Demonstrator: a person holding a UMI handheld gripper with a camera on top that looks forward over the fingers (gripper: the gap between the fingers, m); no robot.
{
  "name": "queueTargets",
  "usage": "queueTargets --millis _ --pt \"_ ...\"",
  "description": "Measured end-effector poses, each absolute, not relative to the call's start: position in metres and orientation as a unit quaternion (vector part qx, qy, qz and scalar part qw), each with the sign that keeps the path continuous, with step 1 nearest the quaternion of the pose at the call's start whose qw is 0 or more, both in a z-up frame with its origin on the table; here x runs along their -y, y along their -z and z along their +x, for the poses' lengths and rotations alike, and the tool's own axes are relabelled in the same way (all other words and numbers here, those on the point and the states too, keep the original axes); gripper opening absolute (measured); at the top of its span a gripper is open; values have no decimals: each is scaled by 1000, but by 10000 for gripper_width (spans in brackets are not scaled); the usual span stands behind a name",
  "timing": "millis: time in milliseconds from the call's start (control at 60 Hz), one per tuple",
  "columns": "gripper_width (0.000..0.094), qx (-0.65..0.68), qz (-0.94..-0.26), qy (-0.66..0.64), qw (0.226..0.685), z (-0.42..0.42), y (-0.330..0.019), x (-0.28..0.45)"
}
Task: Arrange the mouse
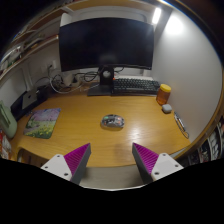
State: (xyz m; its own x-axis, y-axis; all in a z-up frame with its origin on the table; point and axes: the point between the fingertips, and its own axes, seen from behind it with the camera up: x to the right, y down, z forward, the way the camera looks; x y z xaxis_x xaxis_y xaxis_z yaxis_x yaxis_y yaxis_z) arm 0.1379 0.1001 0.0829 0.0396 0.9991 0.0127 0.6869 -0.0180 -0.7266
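Note:
A grey mouse (112,122) lies on the wooden desk (80,128), near its middle, well beyond my fingers. My gripper (111,158) is open and empty, its two magenta pads (77,157) spread wide above the desk's near edge. The mouse lies ahead, roughly centred between the fingers, with clear desk between it and them.
A dark monitor (105,43) stands at the back with a keyboard (134,85) in front of it. A yellow container (164,94) stands at the right. A printed sheet (42,122) lies at the left. Cables and small items sit at the back left.

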Motion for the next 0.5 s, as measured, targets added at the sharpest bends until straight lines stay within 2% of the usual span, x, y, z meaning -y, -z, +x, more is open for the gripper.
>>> queueTargets --millis 283,500 --pt "863 627 -640 -299 328 85 -52 -127" --pt "860 637 -633 -300 321 41 -13 -133"
